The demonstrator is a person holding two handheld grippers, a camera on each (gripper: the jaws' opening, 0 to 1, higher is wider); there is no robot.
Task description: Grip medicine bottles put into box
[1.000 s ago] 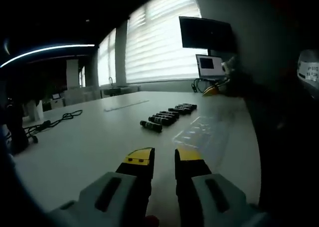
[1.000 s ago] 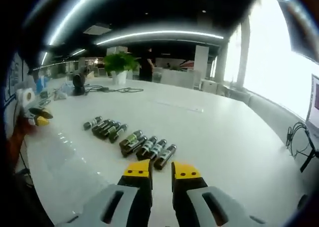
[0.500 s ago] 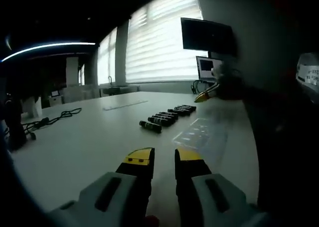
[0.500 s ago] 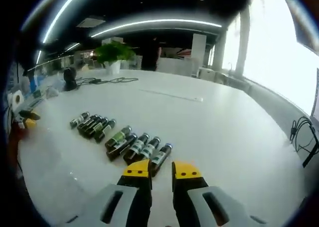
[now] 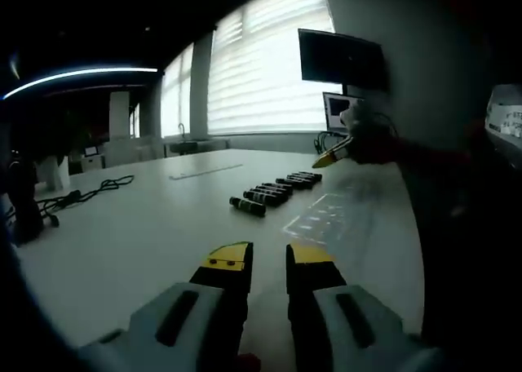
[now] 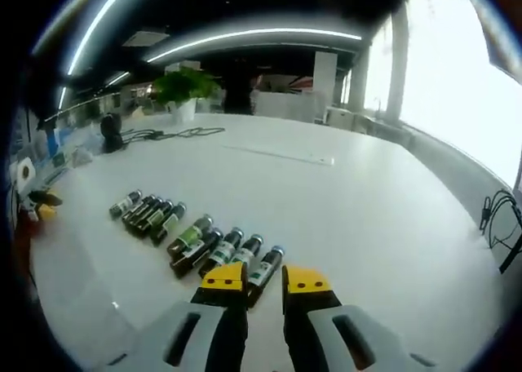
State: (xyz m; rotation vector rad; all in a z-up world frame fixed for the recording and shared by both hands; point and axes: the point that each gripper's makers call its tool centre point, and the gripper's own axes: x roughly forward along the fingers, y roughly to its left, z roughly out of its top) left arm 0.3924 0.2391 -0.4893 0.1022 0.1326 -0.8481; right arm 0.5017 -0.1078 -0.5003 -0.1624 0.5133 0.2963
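Medicine bottles (image 6: 200,241) lie on their sides in a row on the white table (image 6: 359,217), 2 loose groups. Right gripper (image 6: 263,276) hovers at the nearest bottle (image 6: 266,265), jaws slightly parted, empty. Left gripper (image 5: 267,255) likewise parted, empty, well short of the clear box (image 5: 326,215). Bottles look small, light, rigid, likely slippery and prone to rolling; grip mid-body, across the label.

White table (image 6: 383,225) is carrying two groups of medicine bottles (image 6: 196,237) lying side by side, a clear tray (image 5: 330,217) just beside them, a black cable (image 5: 86,199), and a potted plant (image 6: 186,90).
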